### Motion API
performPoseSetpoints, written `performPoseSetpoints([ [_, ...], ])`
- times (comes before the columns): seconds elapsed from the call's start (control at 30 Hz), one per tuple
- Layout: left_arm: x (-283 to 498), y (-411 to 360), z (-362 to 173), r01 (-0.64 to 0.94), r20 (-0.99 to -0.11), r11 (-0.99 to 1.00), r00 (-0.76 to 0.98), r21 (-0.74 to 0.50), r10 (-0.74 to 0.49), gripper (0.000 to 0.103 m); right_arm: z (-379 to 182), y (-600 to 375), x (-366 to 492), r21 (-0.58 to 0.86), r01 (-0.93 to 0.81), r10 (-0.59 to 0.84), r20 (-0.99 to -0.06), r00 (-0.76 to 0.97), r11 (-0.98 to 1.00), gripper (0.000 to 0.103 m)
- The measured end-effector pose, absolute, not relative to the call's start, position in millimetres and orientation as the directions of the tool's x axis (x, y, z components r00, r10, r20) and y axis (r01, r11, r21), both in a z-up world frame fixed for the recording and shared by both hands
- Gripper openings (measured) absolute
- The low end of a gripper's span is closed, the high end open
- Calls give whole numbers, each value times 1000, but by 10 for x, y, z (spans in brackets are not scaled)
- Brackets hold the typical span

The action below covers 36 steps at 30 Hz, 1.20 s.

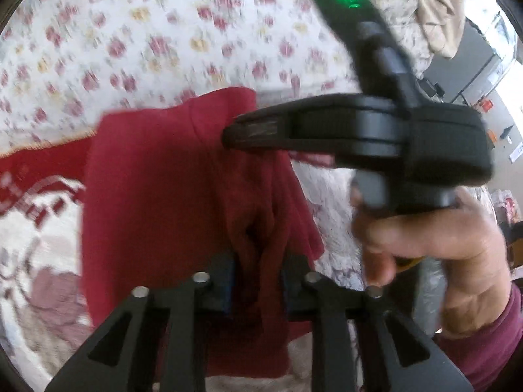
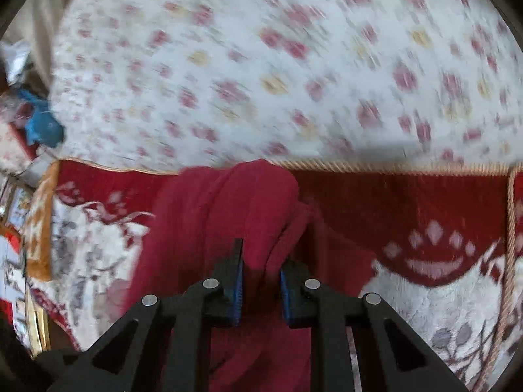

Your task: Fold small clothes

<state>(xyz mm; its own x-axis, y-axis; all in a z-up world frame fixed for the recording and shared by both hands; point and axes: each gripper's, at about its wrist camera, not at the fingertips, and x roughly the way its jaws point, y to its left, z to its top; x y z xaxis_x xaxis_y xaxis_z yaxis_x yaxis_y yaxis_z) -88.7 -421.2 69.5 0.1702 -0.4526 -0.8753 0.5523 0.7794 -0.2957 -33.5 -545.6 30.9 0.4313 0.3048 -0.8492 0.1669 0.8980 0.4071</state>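
Left wrist view: left gripper [image 1: 258, 285], black with blue pads, jaws narrowly apart and pinched on a bunched fold of the dark red knitted garment [image 1: 170, 179]. Cloth fills the gap between the pads and hangs up off the surface, spreading away from the camera as a broad sheet.

Same view, upper right: right gripper [image 1: 228, 135], black, seen from the side, its tip laid against the far edge of the red garment. A green light glows on its body. The person's right hand [image 1: 434, 248] wraps the handle; a maroon sleeve [image 1: 490, 352] shows at the wrist.

Right wrist view: right gripper [image 2: 261, 289] with jaws close together, blue pads [image 2: 238, 294] pressing a ridge of the same red garment from either side. Cloth drapes toward and below the camera.

Surface: garment held above a red and cream patterned blanket with a twisted cord edge [image 2: 441, 261]. Behind it lies a white bedsheet with red and yellow flowers [image 2: 261, 65], heavily blurred in both views.

Edges: a blue crumpled cloth [image 2: 44, 125] at the far left of the right wrist view; beige fabric [image 1: 438, 9] at the upper right of the left wrist view.
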Motion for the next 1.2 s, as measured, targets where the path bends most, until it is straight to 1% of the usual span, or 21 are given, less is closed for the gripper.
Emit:
performPoseSetpoints([
  [0.03, -892, -4218, 659, 550, -871, 771, 147, -321, -468, 35, 250, -5447, -330, 403, 171, 303, -854, 423, 899, 20],
  [0.13, -964, -4087, 796, 570, -844, 728, 107, -381, -526, 48, 257, -5511, -420, 426, 187, 310, -840, 445, 885, 31],
  [0.17, -1006, -3991, 887, 584, -835, 715, 111, -383, -538, 51, 324, -5548, -482, 444, 192, 324, -833, 448, 875, 37],
  [0.23, -1085, -3694, 1115, 610, -818, 721, 198, -328, -539, 69, 488, -5587, -656, 479, 185, 347, -806, 479, 858, 51],
  [0.27, -1108, -3586, 1178, 610, -814, 735, 241, -296, -528, 73, 619, -5579, -813, 503, 164, 365, -781, 506, 848, 63],
  [0.3, -1109, -3445, 1221, 601, -810, 759, 300, -250, -504, 75, 692, -5549, -925, 518, 150, 379, -765, 521, 842, 70],
  [0.37, -1107, -3193, 1220, 564, -810, 809, 389, -166, -438, 75, 797, -5443, -1153, 542, 123, 402, -740, 539, 831, 77],
  [0.47, -1057, -2991, 997, 495, -840, 857, 396, -146, -371, 75, 779, -5149, -1327, 515, 86, 401, -751, 524, 853, 79],
  [0.5, -1033, -2937, 917, 473, -849, 867, 383, -156, -363, 75, 739, -5074, -1347, 496, 79, 389, -761, 520, 865, 75],
  [0.53, -1014, -2935, 819, 461, -858, 871, 367, -169, -360, 75, 670, -4991, -1364, 458, 79, 359, -782, 510, 886, 62],
  [0.57, -1001, -2970, 738, 457, -867, 874, 356, -165, -349, 75, 582, -4926, -1396, 410, 77, 326, -813, 483, 909, 21],
  [0.67, -1068, -2971, 566, 462, -880, 876, 348, -140, -324, 75, 429, -4864, -1658, 341, 73, 269, -840, 471, 937, 16],
  [0.8, -1065, -2950, 453, 456, -870, 875, 352, -162, -345, 75, 435, -5012, -1768, 416, 114, 319, -822, 471, 902, 17],
  [0.87, -1092, -2948, 472, 459, -864, 874, 365, -158, -347, 75, 583, -5060, -1799, 455, 118, 345, -798, 494, 883, 22],
  [0.93, -1073, -2943, 492, 475, -859, 870, 383, -133, -341, 76, 759, -5159, -1769, 493, 130, 352, -758, 549, 860, 45],
  [0.97, -1054, -2952, 484, 477, -859, 869, 383, -130, -340, 76, 820, -5199, -1716, 485, 147, 324, -750, 576, 862, 68],
  [1.0, -1038, -2956, 478, 475, -859, 869, 381, -135, -342, 77, 845, -5219, -1657, 474, 164, 300, -750, 590, 865, 79],
  [1.07, -1017, -2951, 460, 468, -860, 871, 372, -151, -349, 77, 811, -5231, -1394, 447, 210, 254, -770, 586, 870, 79],
  [1.13, -1005, -2955, 444, 463, -861, 873, 372, -153, -348, 79, 649, -5204, -1110, 462, 243, 269, -788, 555, 853, 69],
  [1.17, -1007, -2954, 443, 463, -860, 874, 375, -150, -347, 80, 584, -5165, -1020, 444, 235, 266, -801, 536, 865, 36],
  [1.2, -1008, -2957, 443, 464, -859, 873, 377, -148, -346, 81, 536, -5119, -972, 390, 221, 231, -824, 517, 894, 17],
])
